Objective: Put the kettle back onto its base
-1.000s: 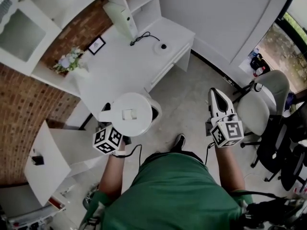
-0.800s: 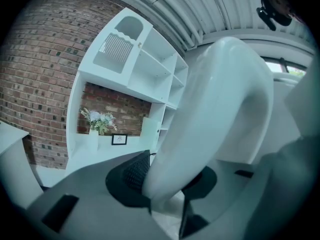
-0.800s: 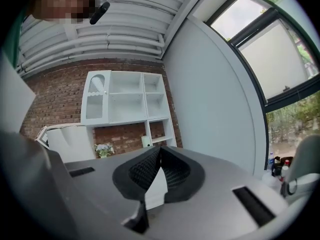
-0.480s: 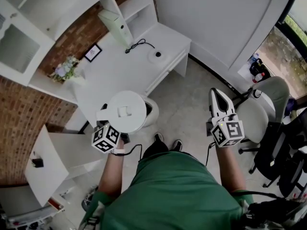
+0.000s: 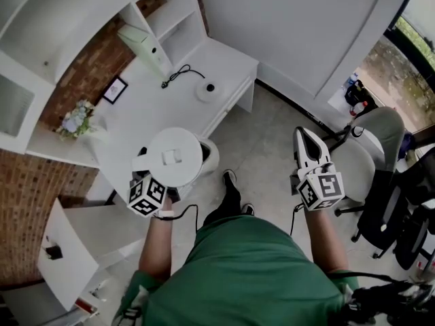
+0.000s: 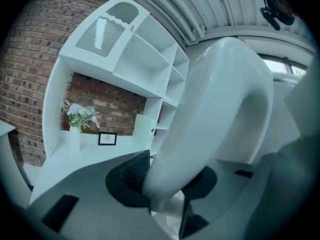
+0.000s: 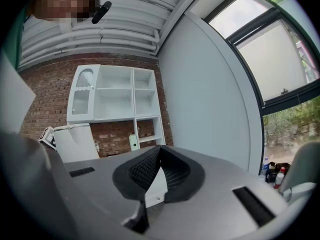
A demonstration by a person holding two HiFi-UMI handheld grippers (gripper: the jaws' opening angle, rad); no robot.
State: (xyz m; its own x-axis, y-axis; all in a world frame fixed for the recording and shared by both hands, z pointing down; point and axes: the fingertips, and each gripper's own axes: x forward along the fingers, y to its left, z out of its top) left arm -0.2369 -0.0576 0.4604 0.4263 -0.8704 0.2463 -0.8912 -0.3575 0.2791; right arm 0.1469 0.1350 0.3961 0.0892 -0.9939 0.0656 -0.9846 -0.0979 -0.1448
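Observation:
The white kettle (image 5: 173, 156) hangs in the air over the near edge of the white desk (image 5: 153, 111), seen from above with its lid up. My left gripper (image 5: 168, 186) is shut on the kettle's handle (image 6: 210, 119), which fills the left gripper view between the dark pads. The round white base (image 5: 207, 90) with a dark centre sits further back on the desk, a black cord (image 5: 177, 75) leading from it. My right gripper (image 5: 304, 134) is held out over the floor, shut and empty; its pads (image 7: 150, 170) meet at the tip. The kettle (image 7: 75, 141) also shows at the left of the right gripper view.
White shelving (image 5: 160, 12) stands against a brick wall behind the desk. A flower vase (image 5: 75, 119), a small picture frame (image 5: 114, 89) and a pale green box (image 5: 144, 45) are on the desk. A grey office chair (image 5: 370, 151) is at the right. A white bin (image 5: 211, 156) stands below the kettle.
Both grippers have moved forward toward the desk, the left one carrying the kettle. The base now lies closer to the kettle. Neither gripper's jaws have changed.

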